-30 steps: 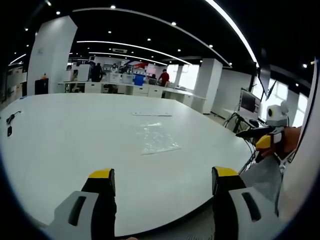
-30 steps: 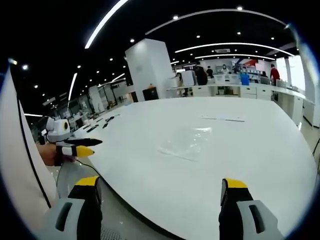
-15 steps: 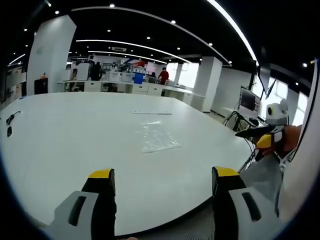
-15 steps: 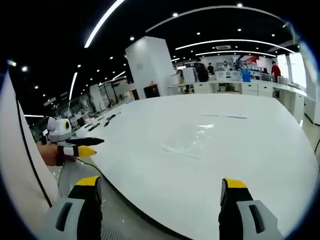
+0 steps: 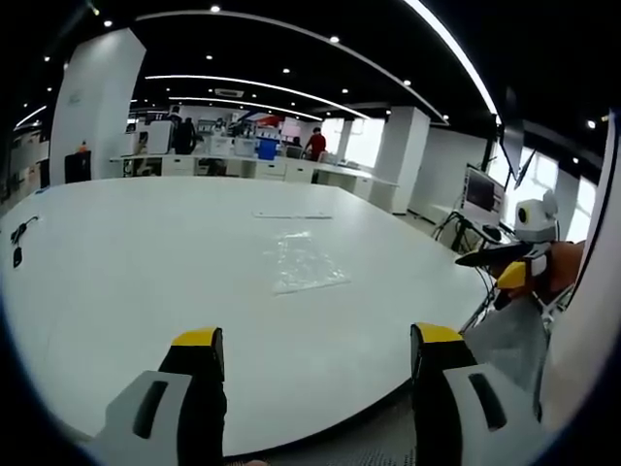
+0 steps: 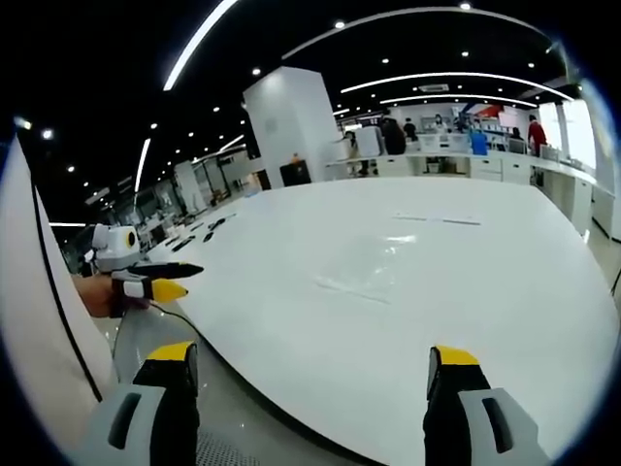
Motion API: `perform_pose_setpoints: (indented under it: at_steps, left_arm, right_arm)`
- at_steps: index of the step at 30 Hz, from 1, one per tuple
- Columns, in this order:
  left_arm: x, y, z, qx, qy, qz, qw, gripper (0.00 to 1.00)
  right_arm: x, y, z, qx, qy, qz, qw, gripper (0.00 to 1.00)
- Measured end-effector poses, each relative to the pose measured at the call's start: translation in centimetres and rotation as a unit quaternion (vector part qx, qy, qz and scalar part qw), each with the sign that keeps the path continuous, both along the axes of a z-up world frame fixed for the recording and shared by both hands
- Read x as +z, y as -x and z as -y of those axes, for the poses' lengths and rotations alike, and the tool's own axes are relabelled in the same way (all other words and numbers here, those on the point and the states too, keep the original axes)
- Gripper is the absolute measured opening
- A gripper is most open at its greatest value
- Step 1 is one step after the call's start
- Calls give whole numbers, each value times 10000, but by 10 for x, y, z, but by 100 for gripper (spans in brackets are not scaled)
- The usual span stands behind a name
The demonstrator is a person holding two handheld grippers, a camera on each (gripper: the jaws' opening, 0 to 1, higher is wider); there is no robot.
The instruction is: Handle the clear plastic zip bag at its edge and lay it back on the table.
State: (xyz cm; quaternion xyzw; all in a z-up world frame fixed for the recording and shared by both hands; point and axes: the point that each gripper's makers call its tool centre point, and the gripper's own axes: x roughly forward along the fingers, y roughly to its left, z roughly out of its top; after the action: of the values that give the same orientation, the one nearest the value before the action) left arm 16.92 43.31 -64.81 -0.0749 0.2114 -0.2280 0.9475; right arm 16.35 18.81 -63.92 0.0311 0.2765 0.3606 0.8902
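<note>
The clear plastic zip bag (image 5: 304,263) lies flat on the big white table (image 5: 126,262), well beyond my left gripper (image 5: 315,351), whose yellow-tipped jaws stand wide apart with nothing between them. From the other side the bag (image 6: 364,269) is a faint glossy patch on the table (image 6: 505,282), far ahead of my right gripper (image 6: 310,369), also open and empty. The right gripper (image 5: 505,267) shows at the right of the left gripper view, held in a hand off the table edge. The left gripper (image 6: 146,282) shows at the left of the right gripper view.
A thin white strip (image 5: 291,216) lies on the table beyond the bag. A black cable (image 5: 19,238) rests near the table's left edge. Desks, a white pillar (image 6: 286,131) and people stand far behind. A monitor (image 5: 482,197) sits to the right.
Both views have shifted only slightly with the hands. The bag lies still and both grippers stay open.
</note>
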Motion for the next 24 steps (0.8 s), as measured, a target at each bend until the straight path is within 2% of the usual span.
perform_pose_setpoints:
  at_steps: [16,24]
  left_arm:
    - [1,1,2,4,-1,-35,10000,77]
    - [-2,-2,-4,44,14,-54,10000,77]
  right_arm:
    - [-5,-4,-2,170,64,-103,9998,97]
    - [-10,-13,-2,309,152,-140,9993,96]
